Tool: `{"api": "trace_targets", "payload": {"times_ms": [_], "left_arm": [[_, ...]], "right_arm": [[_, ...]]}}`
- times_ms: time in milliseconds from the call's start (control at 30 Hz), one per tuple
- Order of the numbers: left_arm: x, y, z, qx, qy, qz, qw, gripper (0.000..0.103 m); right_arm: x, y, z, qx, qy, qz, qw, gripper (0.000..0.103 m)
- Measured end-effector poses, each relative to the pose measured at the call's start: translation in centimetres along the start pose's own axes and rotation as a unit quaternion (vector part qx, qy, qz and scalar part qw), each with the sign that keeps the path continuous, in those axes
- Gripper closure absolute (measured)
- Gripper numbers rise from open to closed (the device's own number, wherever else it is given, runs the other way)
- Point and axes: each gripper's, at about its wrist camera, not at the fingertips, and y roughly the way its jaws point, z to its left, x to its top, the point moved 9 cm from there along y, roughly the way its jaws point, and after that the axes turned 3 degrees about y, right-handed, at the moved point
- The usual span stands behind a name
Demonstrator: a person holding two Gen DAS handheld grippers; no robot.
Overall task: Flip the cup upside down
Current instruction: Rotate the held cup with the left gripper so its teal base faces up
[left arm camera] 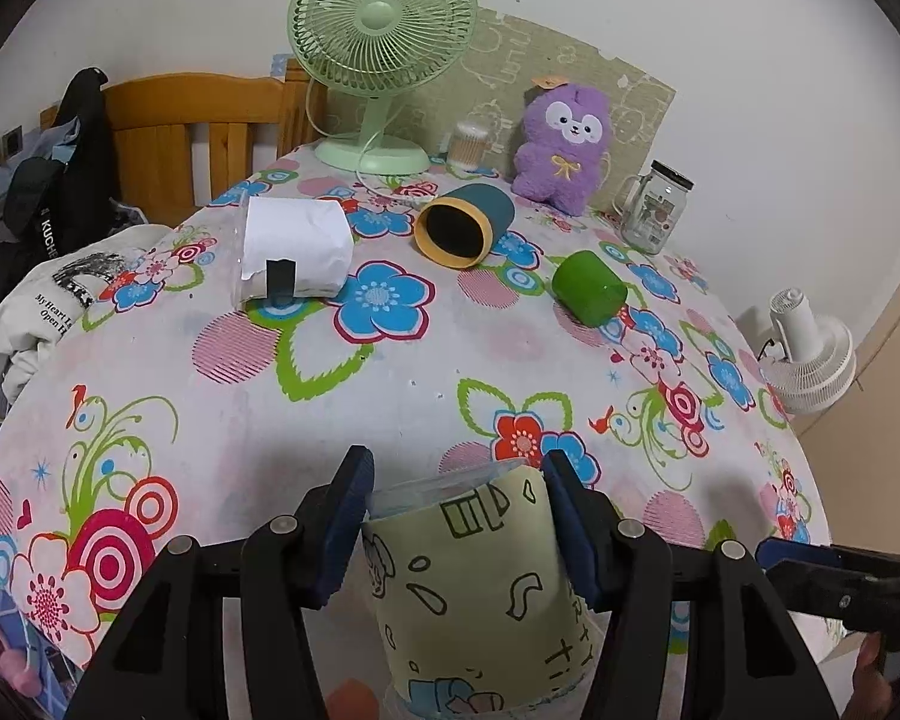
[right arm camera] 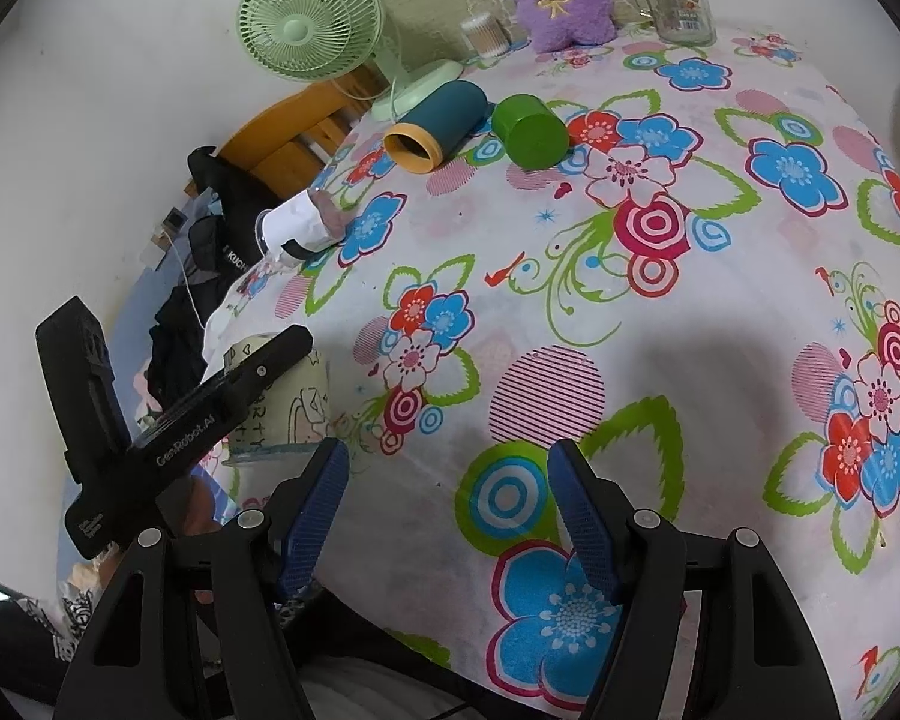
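My left gripper [left arm camera: 456, 480] is shut on a clear plastic cup with a pale green cartoon sleeve [left arm camera: 480, 576], held over the near edge of the table. The same cup [right arm camera: 282, 402] shows in the right wrist view, at the left, gripped by the left gripper's black finger [right arm camera: 258, 372]. My right gripper [right arm camera: 450, 474] is open and empty over the flowered tablecloth [right arm camera: 570, 300]. A white paper-wrapped cup [left arm camera: 294, 252], a teal cup with a yellow rim [left arm camera: 462, 222] and a green cup [left arm camera: 591, 287] lie on their sides further back.
A green desk fan [left arm camera: 381, 48], a purple plush toy [left arm camera: 564, 138], a cotton-swab jar [left arm camera: 467, 145] and a glass mason jar [left arm camera: 657, 207] stand along the far edge. A wooden chair with clothes [left arm camera: 90, 180] is at left. A white fan [left arm camera: 810, 354] stands at right.
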Motion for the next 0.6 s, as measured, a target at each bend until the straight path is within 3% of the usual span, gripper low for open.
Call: {"api": "trace_targets", "payload": {"times_ms": [200, 367, 467, 533, 600], "left_arm": [[-0.2, 0.1, -0.4, -0.005, 0.002, 0.007, 1.0000, 0.043], [1.7, 0.1, -0.7, 0.008, 0.015, -0.017, 0.9997, 0.044], [5.1, 0.5, -0.2, 0.071, 0.041, -0.088, 0.9928, 0.044], [6.4, 1.9, 0.4, 0.110, 0.044, -0.095, 0.9884, 0.044], [7.0, 3.7, 1.3, 0.118, 0.020, -0.078, 0.9898, 0.044]], "right_arm": [[-0.1, -0.1, 0.0, 0.002, -0.001, -0.002, 1.000, 0.031], [0.1, 0.0, -0.2, 0.002, -0.001, 0.000, 1.000, 0.031], [0.2, 0.1, -0.1, 0.004, 0.001, -0.001, 1.000, 0.031], [0.1, 0.3, -0.1, 0.004, 0.000, 0.001, 1.000, 0.031], [-0.1, 0.4, -0.1, 0.002, -0.002, 0.002, 1.000, 0.031]]}}
